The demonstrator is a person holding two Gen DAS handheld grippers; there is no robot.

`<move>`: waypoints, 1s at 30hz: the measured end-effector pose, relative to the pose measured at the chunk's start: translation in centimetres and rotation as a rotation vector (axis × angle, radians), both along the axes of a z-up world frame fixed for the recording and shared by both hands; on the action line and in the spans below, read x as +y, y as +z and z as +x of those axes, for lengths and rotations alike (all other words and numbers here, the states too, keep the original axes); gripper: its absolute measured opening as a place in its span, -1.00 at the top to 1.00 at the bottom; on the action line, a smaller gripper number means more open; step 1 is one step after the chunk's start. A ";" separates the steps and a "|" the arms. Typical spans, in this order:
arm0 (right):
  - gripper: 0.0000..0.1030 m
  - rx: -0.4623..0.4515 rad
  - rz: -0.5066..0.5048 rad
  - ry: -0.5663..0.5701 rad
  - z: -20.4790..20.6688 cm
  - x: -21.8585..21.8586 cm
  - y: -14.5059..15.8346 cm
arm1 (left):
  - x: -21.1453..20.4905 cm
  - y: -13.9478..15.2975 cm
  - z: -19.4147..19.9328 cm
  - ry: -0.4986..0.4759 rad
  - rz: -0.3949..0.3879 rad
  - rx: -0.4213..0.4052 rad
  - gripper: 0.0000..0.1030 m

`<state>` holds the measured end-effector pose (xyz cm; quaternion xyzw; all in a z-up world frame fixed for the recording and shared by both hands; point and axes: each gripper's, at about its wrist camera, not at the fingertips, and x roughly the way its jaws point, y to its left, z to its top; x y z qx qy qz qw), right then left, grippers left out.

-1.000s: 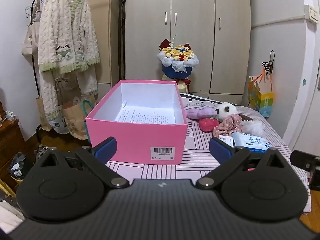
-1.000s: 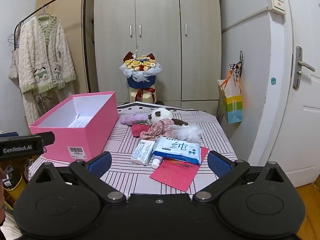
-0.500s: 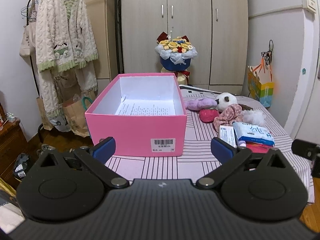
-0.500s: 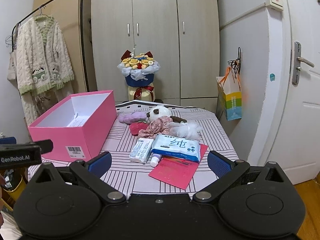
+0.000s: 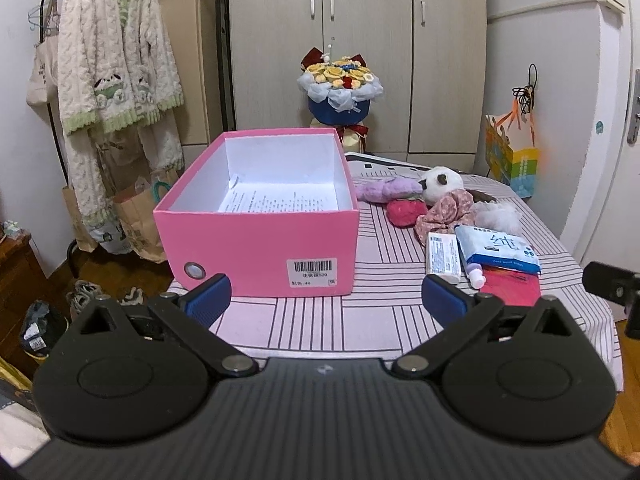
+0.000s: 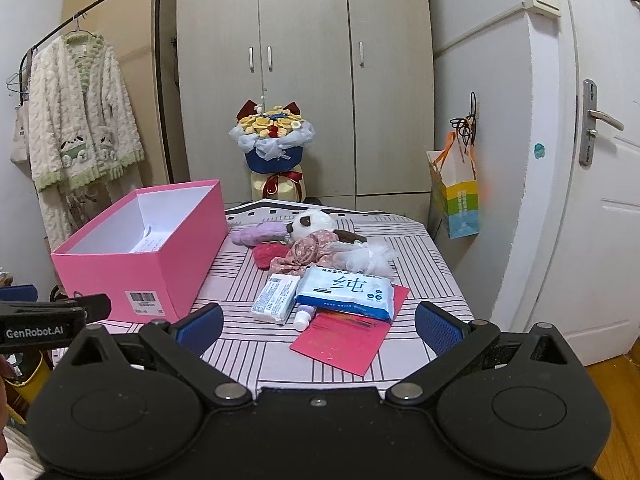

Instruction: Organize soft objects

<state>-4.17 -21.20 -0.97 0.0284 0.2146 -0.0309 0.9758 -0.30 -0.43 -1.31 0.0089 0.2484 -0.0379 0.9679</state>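
Note:
An open pink box (image 5: 256,240) (image 6: 144,256) with a printed sheet inside stands on the left of the striped table. To its right lies a heap of soft things: a purple plush (image 5: 384,190) (image 6: 260,234), a red plush (image 5: 406,213) (image 6: 266,256), a white panda toy (image 5: 438,184) (image 6: 312,222), a pink floral scrunchie (image 5: 444,214) (image 6: 310,254) and white tulle (image 5: 498,216) (image 6: 366,258). My left gripper (image 5: 325,298) is open before the box's front. My right gripper (image 6: 318,322) is open above the table's near edge. Both hold nothing.
In front of the heap lie a wipes pack (image 6: 346,290), a small tissue pack (image 6: 276,298), a little bottle (image 6: 304,316) and a red envelope (image 6: 350,338). A bouquet (image 6: 272,136) stands behind the table, a clothes rack (image 5: 108,80) left, a door (image 6: 596,200) right.
Both grippers have pulled back and risen a little, so the table and box sit lower and farther in view. Nothing on the table has moved.

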 end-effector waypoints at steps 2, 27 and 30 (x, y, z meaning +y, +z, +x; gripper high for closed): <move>-1.00 0.002 -0.001 -0.002 -0.1 -0.1 -0.1 | 0.1 -0.1 0.1 -0.002 -0.010 0.010 -1.00; -1.00 -0.071 -0.022 0.091 -0.7 -0.8 -0.4 | -0.3 0.9 0.0 -0.043 -0.031 -0.045 -1.00; -1.00 -0.130 -0.040 0.116 -0.4 -1.2 -0.1 | -1.0 1.7 0.4 -0.062 -0.027 -0.093 -0.99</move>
